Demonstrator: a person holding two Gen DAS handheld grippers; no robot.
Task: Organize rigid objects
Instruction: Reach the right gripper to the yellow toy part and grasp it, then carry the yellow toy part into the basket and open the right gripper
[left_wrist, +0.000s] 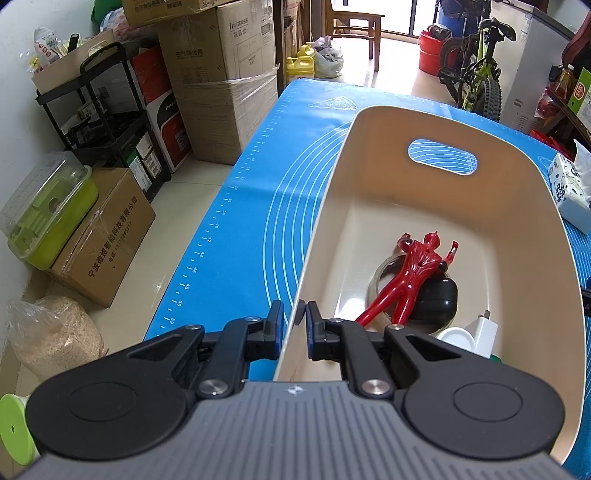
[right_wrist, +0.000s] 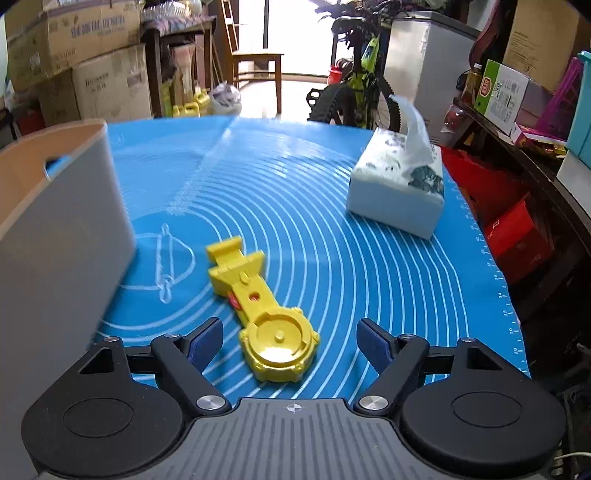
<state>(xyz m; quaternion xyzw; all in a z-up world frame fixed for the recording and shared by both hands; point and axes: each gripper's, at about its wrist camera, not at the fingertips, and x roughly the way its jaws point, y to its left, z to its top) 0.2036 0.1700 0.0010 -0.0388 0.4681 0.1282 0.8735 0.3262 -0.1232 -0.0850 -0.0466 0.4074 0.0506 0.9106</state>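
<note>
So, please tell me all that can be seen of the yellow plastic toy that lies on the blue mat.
The yellow plastic toy launcher looks like hard moulded plastic. It has a round, dished head with a small stud in the middle, a narrow neck with a hole and a small red part at its side, and a notched blocky tail. It lies flat on the blue silicone mat, head nearest the camera, between the open fingers of the right gripper. Nothing else touches it.
</note>
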